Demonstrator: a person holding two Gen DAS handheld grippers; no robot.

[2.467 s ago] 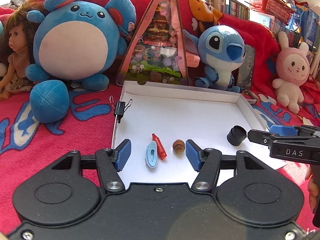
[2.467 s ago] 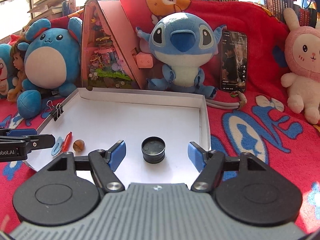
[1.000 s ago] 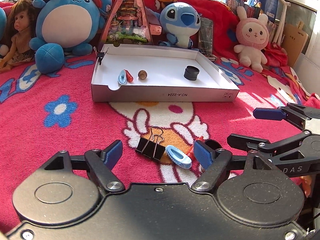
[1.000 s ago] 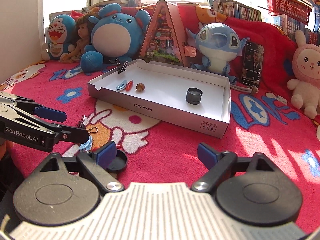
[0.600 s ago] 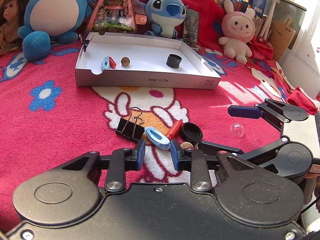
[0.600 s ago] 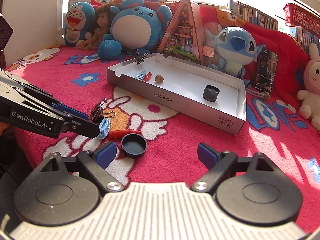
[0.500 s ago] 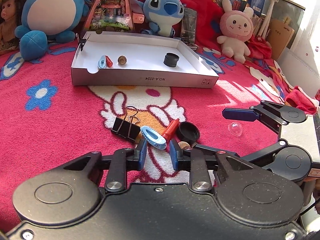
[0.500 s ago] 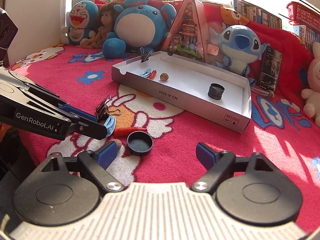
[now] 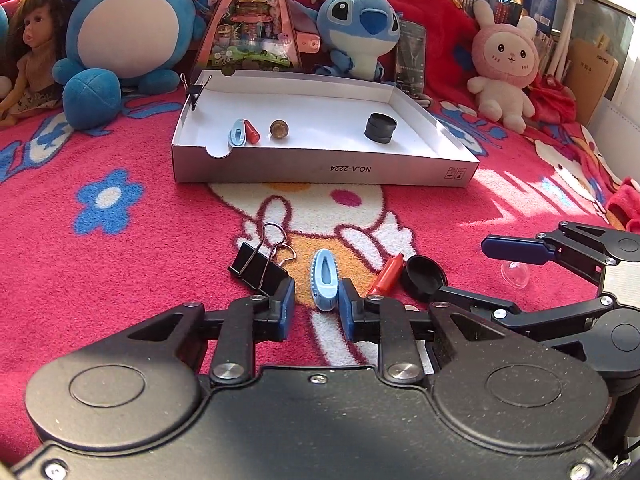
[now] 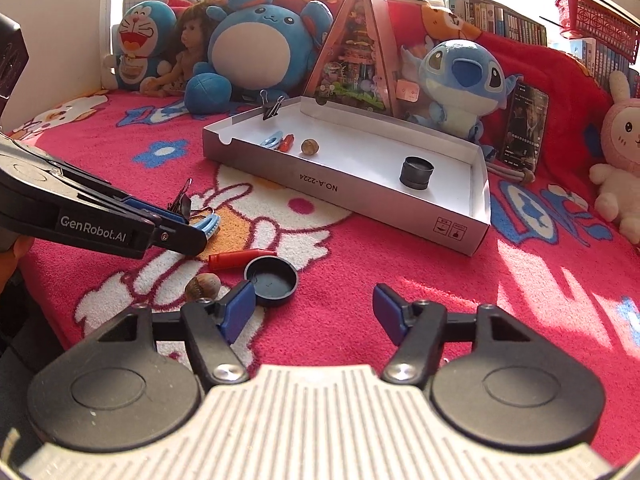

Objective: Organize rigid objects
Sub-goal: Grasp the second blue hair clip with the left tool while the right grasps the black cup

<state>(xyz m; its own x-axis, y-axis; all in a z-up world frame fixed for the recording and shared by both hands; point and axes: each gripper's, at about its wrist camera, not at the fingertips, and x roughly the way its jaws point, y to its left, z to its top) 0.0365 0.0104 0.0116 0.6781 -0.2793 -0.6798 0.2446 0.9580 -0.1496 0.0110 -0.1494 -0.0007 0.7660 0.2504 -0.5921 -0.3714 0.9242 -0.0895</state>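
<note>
1. Pink cartoon blanket (image 9: 120,264) covers the whole surface, with plush toys (image 9: 132,32) lined up along the back.
2. White shallow box (image 9: 320,168) sits mid-blanket, holding a black cylinder (image 9: 380,128), a nut, and a blue and a red piece.
3. Right gripper (image 10: 314,312): fingers fairly wide and closing, nothing between them; the black cap (image 10: 271,282) lies just beside its left finger.
4. Left gripper (image 9: 316,308): fingers narrow, pinching the near end of the blue oval piece (image 9: 325,280).
5. Binder clip (image 9: 258,266), red cone (image 9: 386,276) and hazelnut (image 10: 203,286) lie close around.
</note>
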